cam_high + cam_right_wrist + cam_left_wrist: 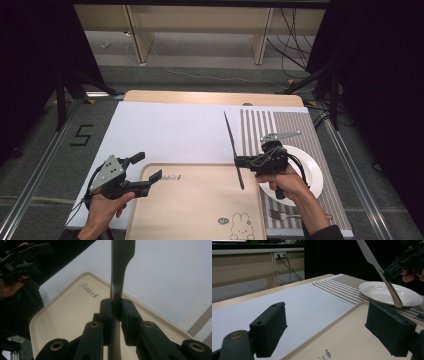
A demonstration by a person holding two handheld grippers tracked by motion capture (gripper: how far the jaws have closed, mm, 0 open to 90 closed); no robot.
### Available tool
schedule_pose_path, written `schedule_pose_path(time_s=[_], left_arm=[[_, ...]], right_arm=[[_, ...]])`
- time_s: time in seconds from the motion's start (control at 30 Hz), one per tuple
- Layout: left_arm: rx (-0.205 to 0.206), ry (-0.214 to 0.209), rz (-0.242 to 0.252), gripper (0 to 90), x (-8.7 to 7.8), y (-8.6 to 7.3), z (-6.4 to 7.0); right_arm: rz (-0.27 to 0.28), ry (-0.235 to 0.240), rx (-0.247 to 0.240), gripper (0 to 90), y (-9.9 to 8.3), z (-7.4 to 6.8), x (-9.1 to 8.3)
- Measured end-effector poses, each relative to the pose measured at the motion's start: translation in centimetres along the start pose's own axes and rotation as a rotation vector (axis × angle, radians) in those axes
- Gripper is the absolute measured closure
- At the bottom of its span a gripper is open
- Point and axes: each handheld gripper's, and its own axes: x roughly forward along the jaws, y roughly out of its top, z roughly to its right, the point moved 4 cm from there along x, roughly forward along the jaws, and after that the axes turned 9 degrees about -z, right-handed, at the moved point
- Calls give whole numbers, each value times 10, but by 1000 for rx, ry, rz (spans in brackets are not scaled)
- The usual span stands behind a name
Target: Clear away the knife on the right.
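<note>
Knife (232,149) clamped in right gripper (238,161), handle partly hidden; left gripper (148,168) agape, empty.

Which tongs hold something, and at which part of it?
The right tongs grip a knife on its handle, near the blade. The left tongs are open, holding nothing.

The tray (200,210) lies bare, only the held knife (233,150) slanting over its right edge.
</note>
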Motion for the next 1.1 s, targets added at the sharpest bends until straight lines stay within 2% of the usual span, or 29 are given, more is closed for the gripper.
schedule_pose_path(time_s=[0.1,0.23,0.27,0.43,0.73,1.0,1.07,1.1], left_arm=[[0,0,2,159,0,0,0],[1,3,1,160,-1,0,0],[0,1,2,159,0,0,0],[1,1,0,159,-1,0,1],[0,-7,6,160,0,0,1],[1,-2,1,160,-1,0,1],[1,-4,2,159,-1,0,1],[1,-3,3,160,-1,0,1]], right_arm=[[4,-3,7,807,-5,-7,0],[-9,17,10,807,-15,-15,0],[-6,37,21,807,-19,-20,2],[-30,28,17,807,-28,-28,4],[-62,53,22,807,-47,-47,7],[-96,24,31,807,-56,-55,5],[-96,10,5,807,-57,-57,4],[-105,18,-1,806,-58,-58,4]])
